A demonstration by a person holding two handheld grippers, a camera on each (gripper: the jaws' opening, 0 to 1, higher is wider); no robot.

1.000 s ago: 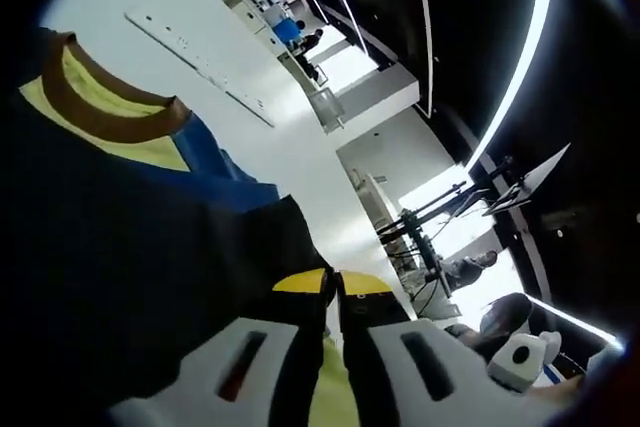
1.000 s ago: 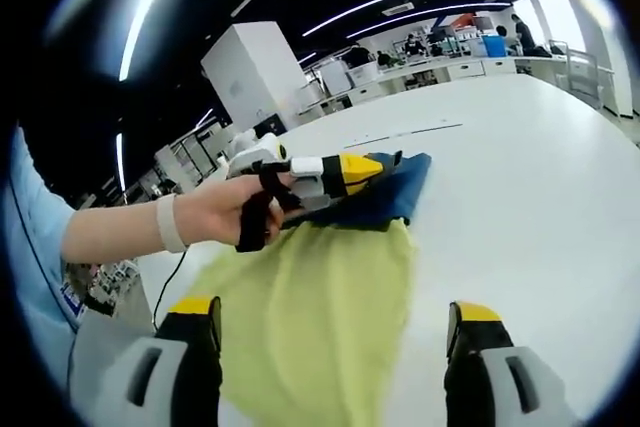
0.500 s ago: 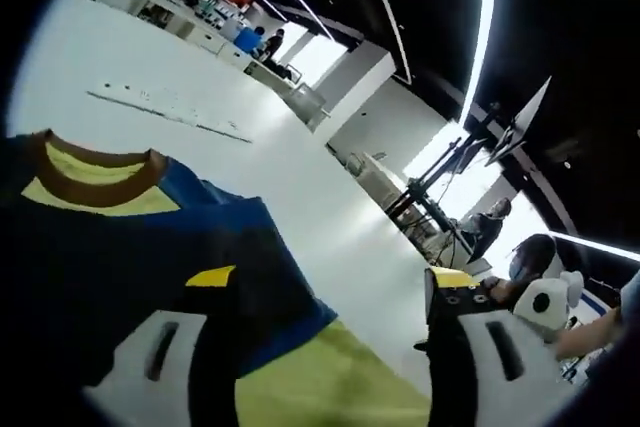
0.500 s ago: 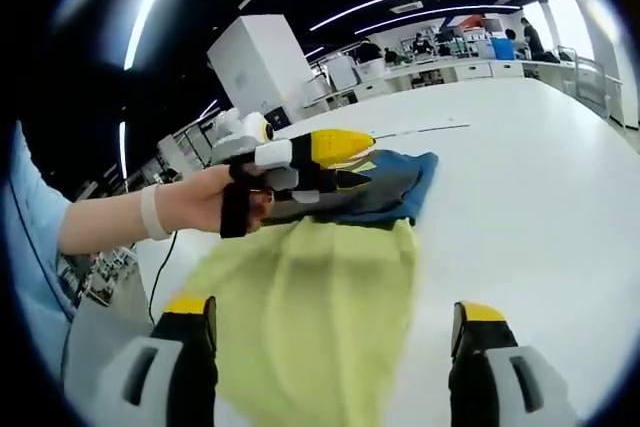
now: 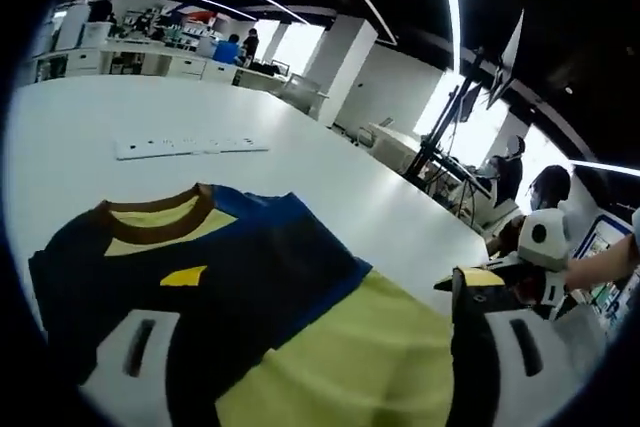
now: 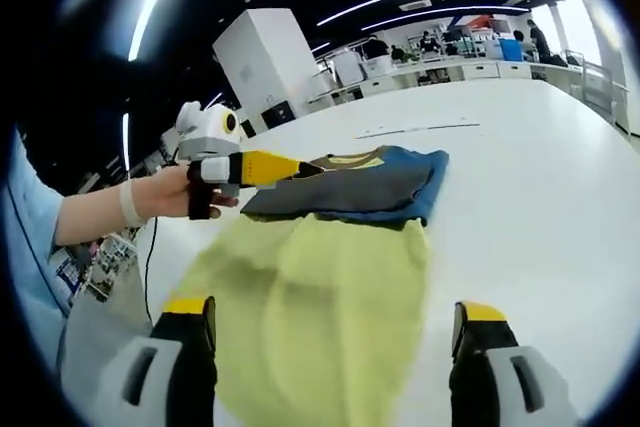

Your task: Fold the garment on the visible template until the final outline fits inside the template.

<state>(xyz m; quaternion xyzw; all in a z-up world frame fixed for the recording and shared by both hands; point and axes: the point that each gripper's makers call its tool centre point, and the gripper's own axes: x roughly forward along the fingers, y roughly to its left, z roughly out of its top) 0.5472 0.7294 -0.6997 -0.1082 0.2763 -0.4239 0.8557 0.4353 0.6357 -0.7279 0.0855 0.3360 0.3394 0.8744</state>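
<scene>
Yellow-green and navy cloth, the garment (image 6: pixel 330 247), lies flat on the white bench (image 6: pixel 520 197), straight ahead of the right claw (image 6: pixel 335 347) and partly between its 2 spread, empty jaws. The navy upper part with the brown collar (image 5: pixel 150 209) sits folded over the far end, and the yellow-green body runs back toward the right claw. The left claw (image 6: pixel 275 167) hangs released just above the near-left edge of the navy fold, gripped by a hand (image 6: pixel 190 192); in the left gripper view its own jaws stand wide apart with the garment beneath them, holding nothing. Beyond the collar a white strip (image 5: pixel 190 147) lies on the bench, well apart from the garment. No template outline is plain to me, so fit cannot be checked. By my reading, 1 fold is laid and the long yellow-green section is left to fold over.
</scene>
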